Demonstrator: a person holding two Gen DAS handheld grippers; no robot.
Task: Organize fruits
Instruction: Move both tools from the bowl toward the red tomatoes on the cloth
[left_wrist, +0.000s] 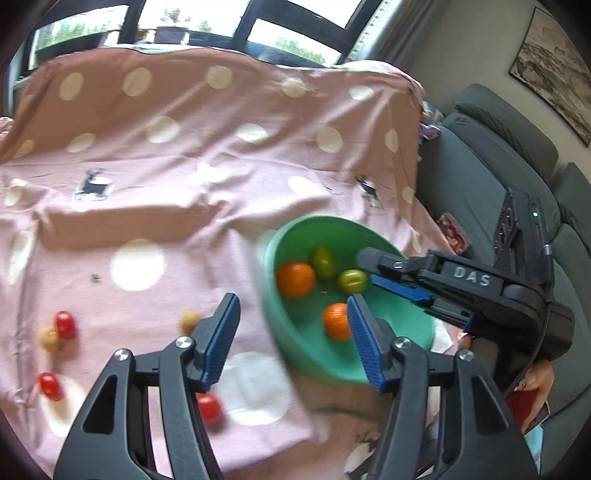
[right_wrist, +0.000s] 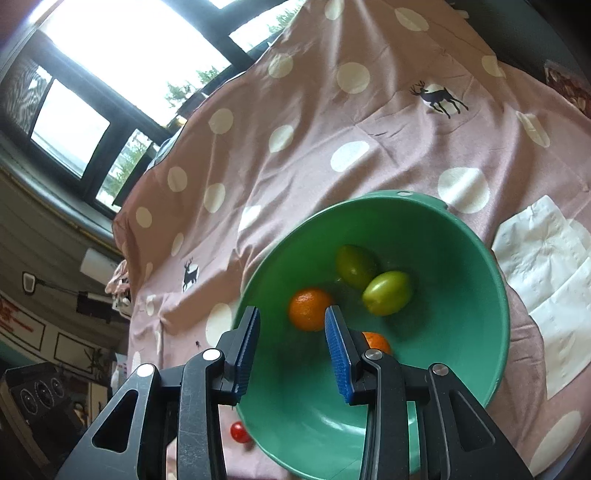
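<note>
A green bowl (left_wrist: 284, 317) sits on the pink dotted cloth and holds two oranges (left_wrist: 295, 279) and two green fruits (left_wrist: 351, 281). In the right wrist view the bowl (right_wrist: 495, 280) holds the same oranges (right_wrist: 309, 308) and green fruits (right_wrist: 386, 292). My left gripper (left_wrist: 291, 325) is open and empty, straddling the bowl's near rim. My right gripper (right_wrist: 291, 332) is open and empty over the bowl's near side; it also shows in the left wrist view (left_wrist: 373, 266). Red tomatoes (left_wrist: 65, 324) and small tan fruits (left_wrist: 191, 320) lie loose on the cloth to the left.
A white paper napkin (right_wrist: 546, 266) lies right of the bowl. One red tomato (right_wrist: 240, 432) lies by the bowl's near left side. A grey sofa (left_wrist: 480, 155) runs along the right. Windows are behind the table.
</note>
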